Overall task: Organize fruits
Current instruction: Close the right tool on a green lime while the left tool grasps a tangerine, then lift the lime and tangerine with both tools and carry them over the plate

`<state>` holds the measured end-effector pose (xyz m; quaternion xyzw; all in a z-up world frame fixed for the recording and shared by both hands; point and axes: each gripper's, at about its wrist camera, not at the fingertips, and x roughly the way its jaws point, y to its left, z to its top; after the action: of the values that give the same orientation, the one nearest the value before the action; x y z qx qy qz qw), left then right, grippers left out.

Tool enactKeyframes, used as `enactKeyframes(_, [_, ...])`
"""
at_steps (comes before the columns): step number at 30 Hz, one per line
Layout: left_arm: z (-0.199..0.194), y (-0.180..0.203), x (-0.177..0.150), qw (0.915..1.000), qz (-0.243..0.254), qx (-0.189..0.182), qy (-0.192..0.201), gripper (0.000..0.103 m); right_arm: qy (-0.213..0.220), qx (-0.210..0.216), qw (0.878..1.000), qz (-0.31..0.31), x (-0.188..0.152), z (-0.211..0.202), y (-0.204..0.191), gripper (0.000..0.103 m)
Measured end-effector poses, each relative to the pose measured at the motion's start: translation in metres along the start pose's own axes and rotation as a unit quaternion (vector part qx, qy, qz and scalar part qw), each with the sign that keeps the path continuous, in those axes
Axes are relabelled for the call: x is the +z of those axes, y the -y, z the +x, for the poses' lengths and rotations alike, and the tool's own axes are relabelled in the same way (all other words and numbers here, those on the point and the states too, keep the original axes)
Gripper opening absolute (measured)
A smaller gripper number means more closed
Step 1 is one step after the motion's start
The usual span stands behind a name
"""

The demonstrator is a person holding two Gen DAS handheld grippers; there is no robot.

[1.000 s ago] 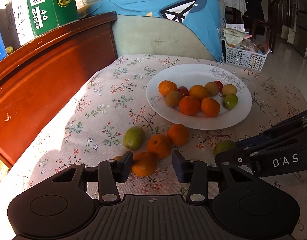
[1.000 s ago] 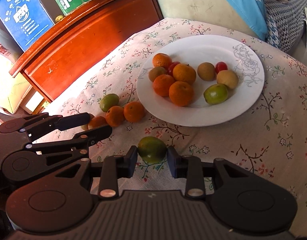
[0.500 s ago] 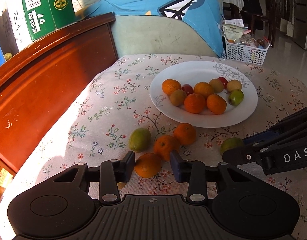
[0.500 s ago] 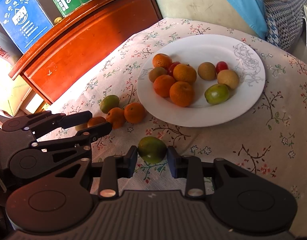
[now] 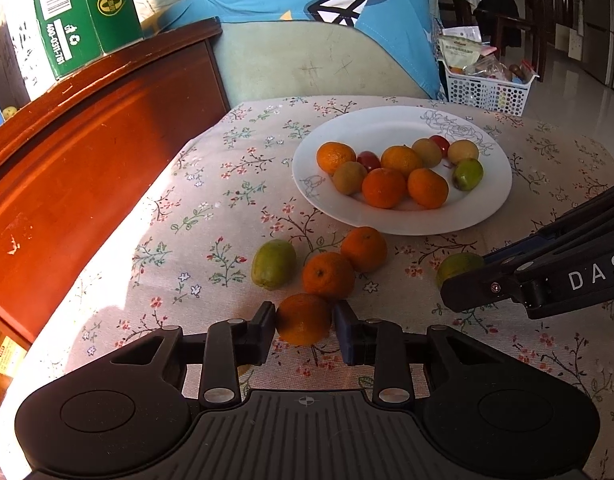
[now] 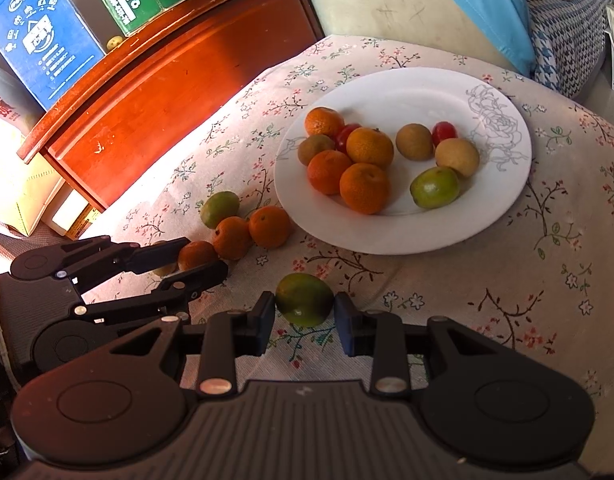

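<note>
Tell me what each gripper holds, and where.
Left gripper: an orange mandarin, pinched at its sides. Right gripper: a green fruit, also at its sides.

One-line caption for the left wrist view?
Left tool closing on an orange beside the white plate of fruit.

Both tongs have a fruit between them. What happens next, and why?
Probably lift both and carry them to the white plate. The left tongs, which just closed, pinch an orange; the right tongs hug a green fruit.
</note>
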<state>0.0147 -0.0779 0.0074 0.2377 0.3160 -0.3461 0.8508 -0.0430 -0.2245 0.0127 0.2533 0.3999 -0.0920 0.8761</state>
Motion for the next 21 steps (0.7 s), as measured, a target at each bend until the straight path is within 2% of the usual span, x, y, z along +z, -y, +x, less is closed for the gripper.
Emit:
enactKeyframes(5, [-0.002,0.001,0.000,1.0000,-0.002,0.003,0.001,0.027,0.001,0.001,1.000,-0.002,-0.001,0.000,0.000,0.033])
enactKeyframes(12, [-0.014,0.007,0.005,0.9999,-0.004,-0.011,0.011,0.027,0.002,0.008,1.000,0.003,0.000,-0.002,0.001,0.032])
enactKeyframes(21, [-0.028,0.002,0.016,0.9984,-0.040,-0.018,0.035,0.027,0.031,0.017,0.999,-0.019,0.008,-0.015,-0.007,0.032])
